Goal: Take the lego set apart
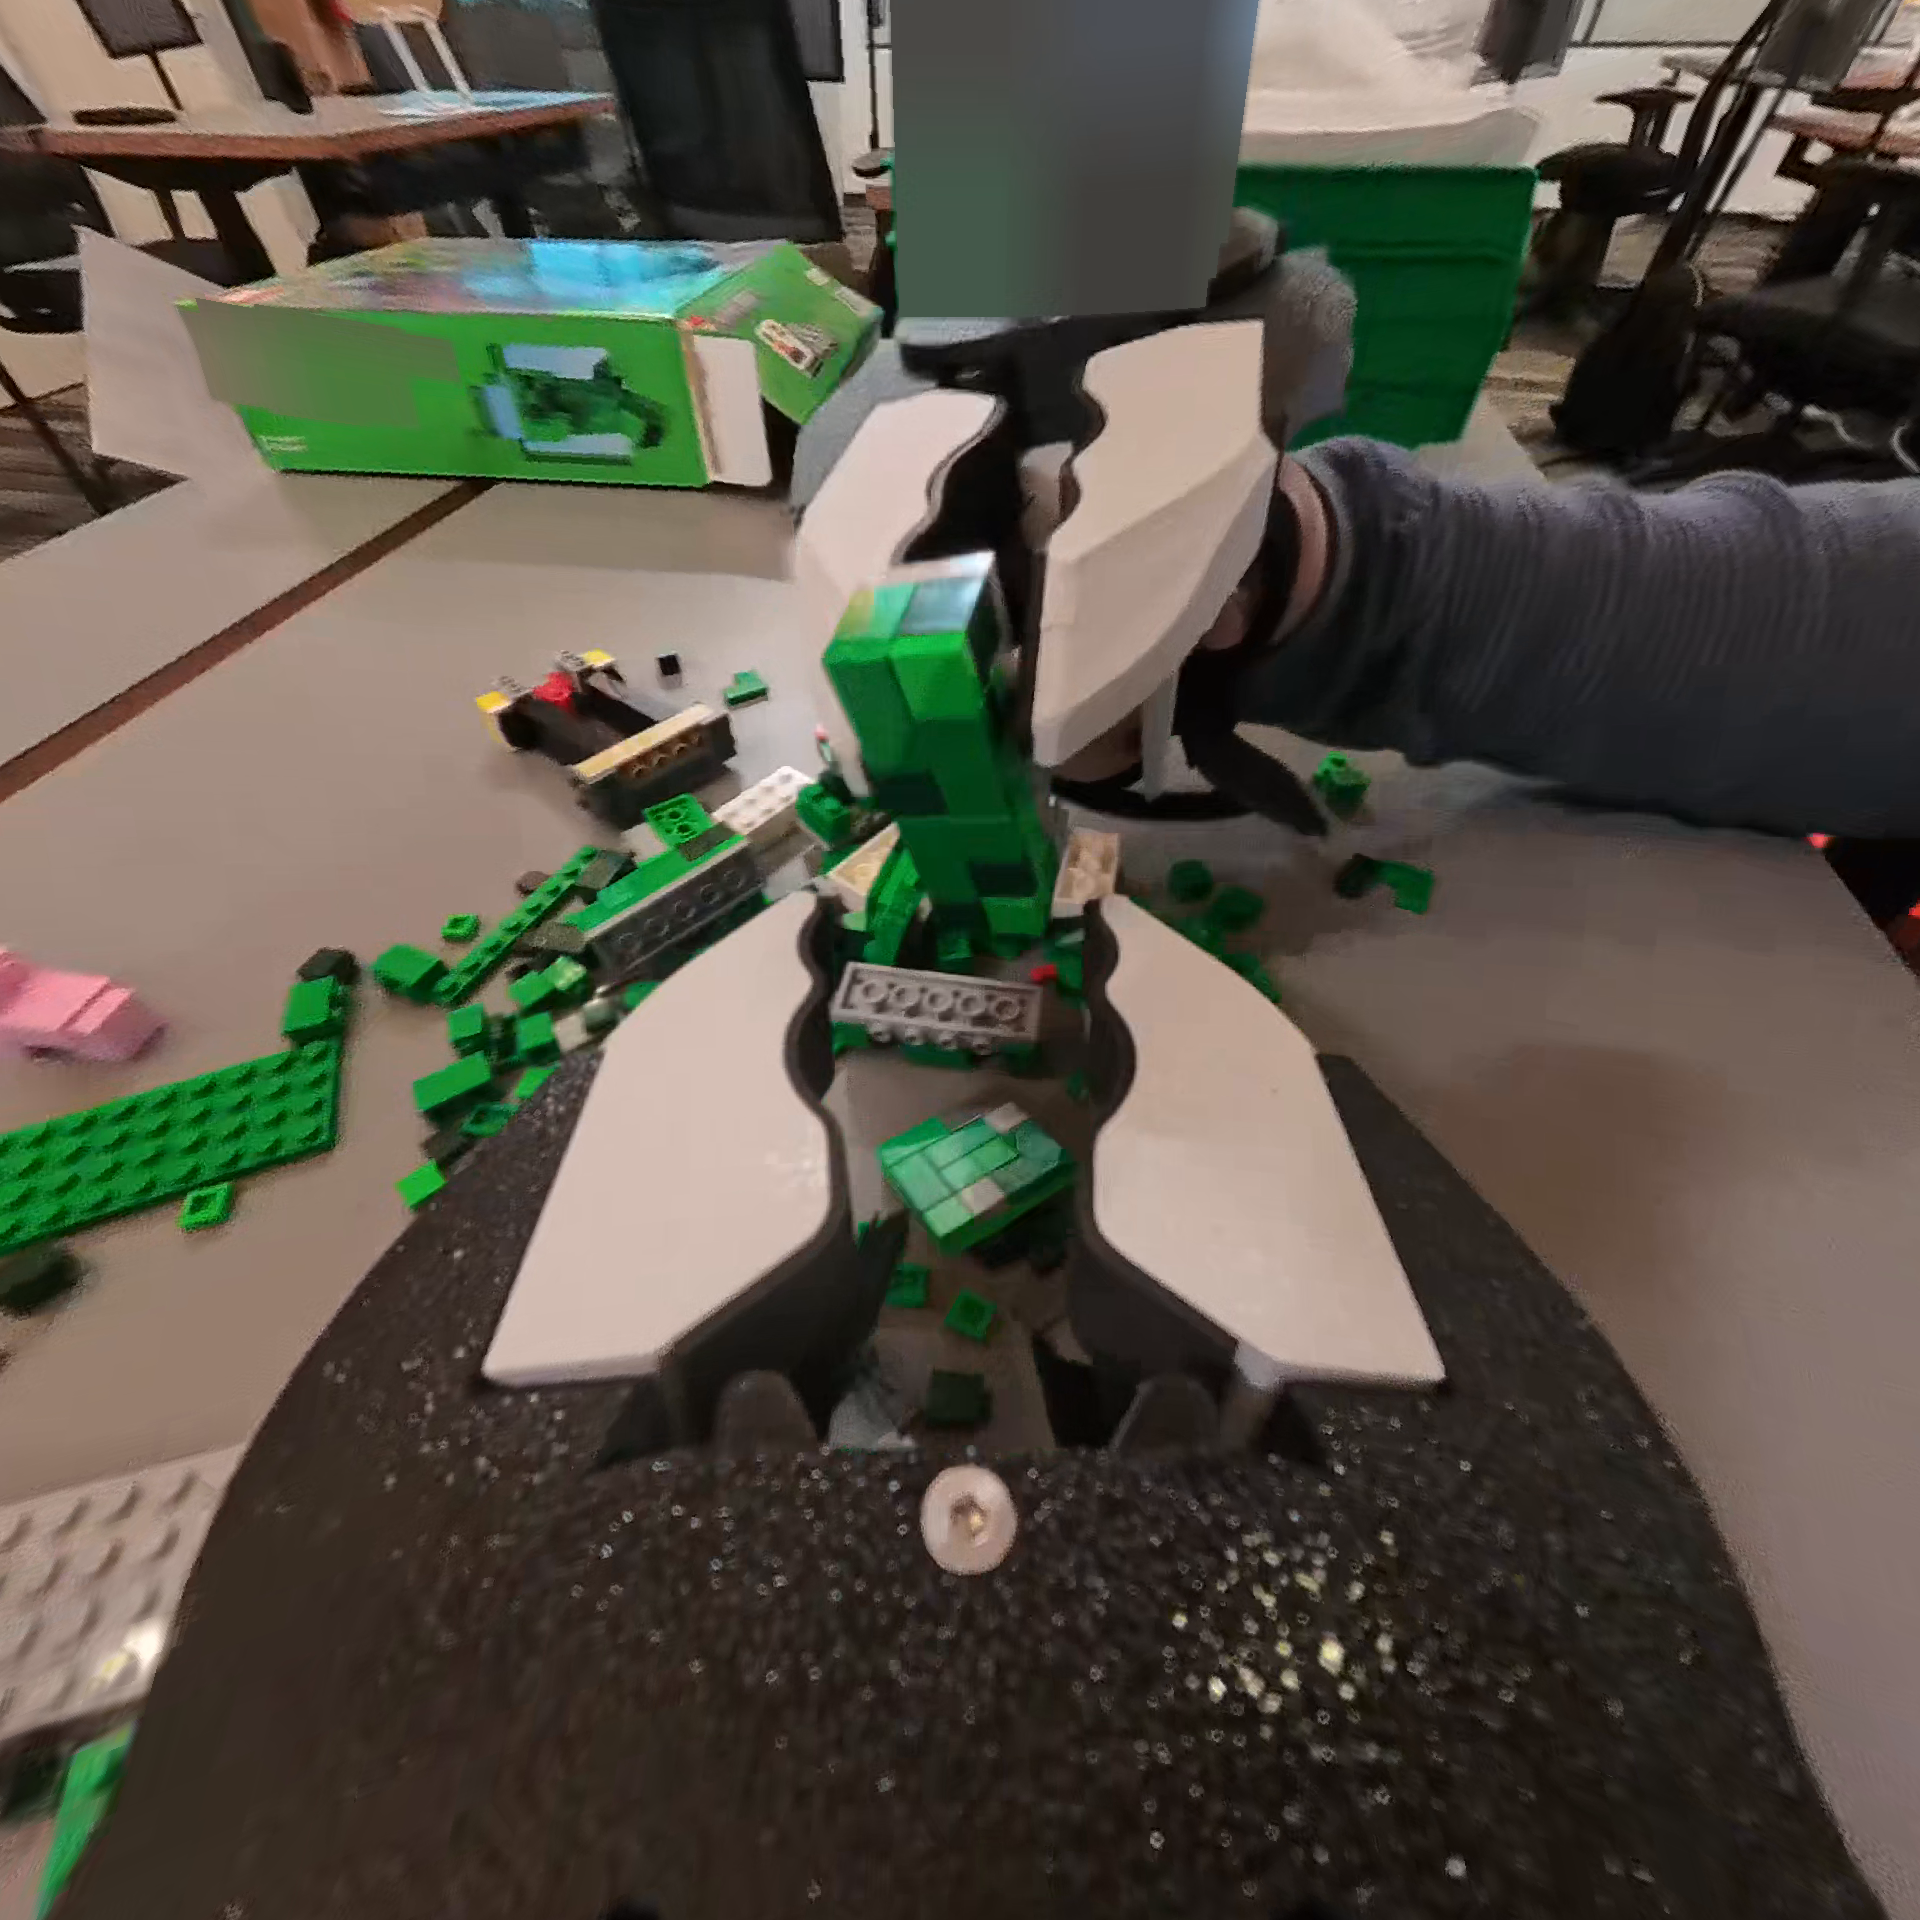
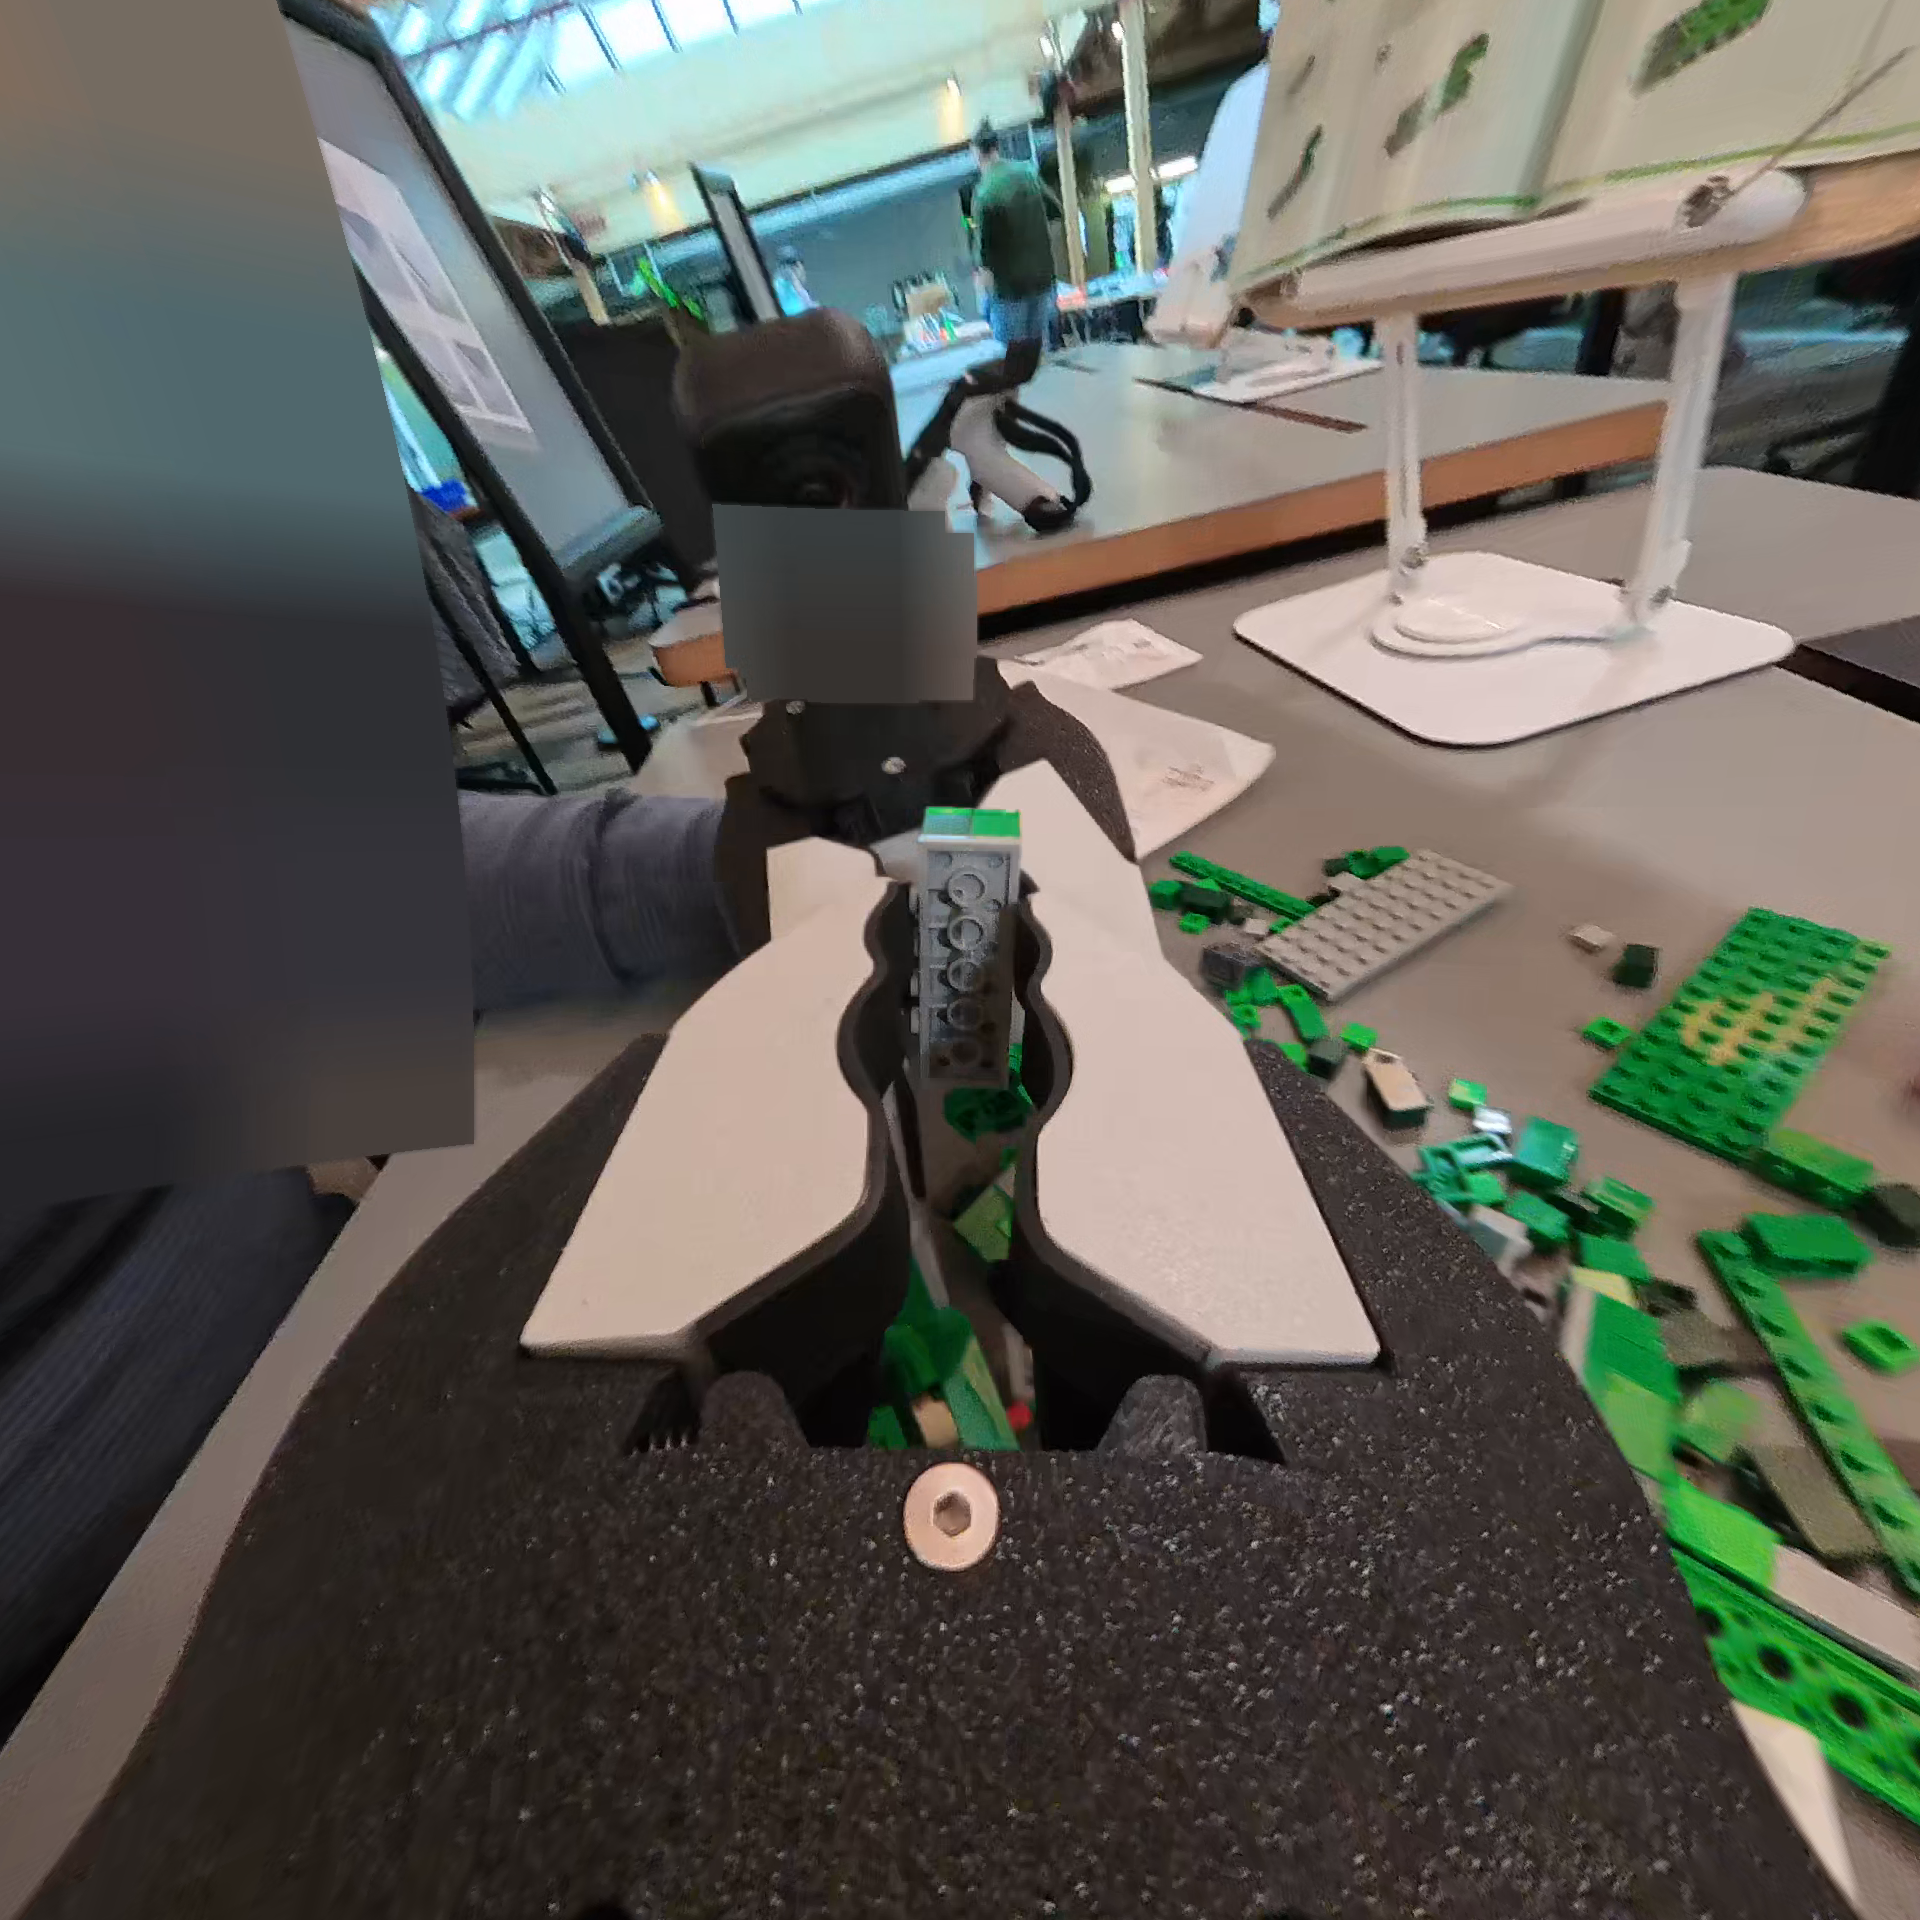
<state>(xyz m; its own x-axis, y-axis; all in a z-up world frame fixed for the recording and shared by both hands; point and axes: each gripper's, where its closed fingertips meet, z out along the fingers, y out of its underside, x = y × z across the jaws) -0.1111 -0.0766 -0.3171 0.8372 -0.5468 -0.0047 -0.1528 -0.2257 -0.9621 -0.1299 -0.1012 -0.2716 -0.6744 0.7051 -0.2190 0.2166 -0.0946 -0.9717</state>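
A tall green lego column [image 1: 940, 769] stands tilted above a pile of loose bricks [image 1: 644, 914] on the grey table [image 1: 1507, 1039]. My right gripper [image 1: 966, 665] comes in from the far side and is shut on the column's upper part. In the right wrist view my right gripper [image 2: 956, 894] grips the column's grey studded back [image 2: 961, 966], which has green tiles on top. My left gripper [image 1: 956, 914] is open, its fingertips on either side of the column's lower end without touching it. It faces me in the right wrist view [image 2: 945, 847].
A green set box [image 1: 468, 384] lies at the back left. There is a green baseplate [image 1: 166, 1143], a small black build [image 1: 613, 727], a pink piece [image 1: 62, 1013] and a grey brick [image 1: 935, 1003]. A white stand with a booklet [image 2: 1507, 644], a grey plate [image 2: 1382, 914] and papers [image 2: 1174, 769] are nearby. The gap from one gripper's tips to the other's is roughly 5 cm. The left tips stand about 5 cm off the grey brick [image 1: 935, 1003].
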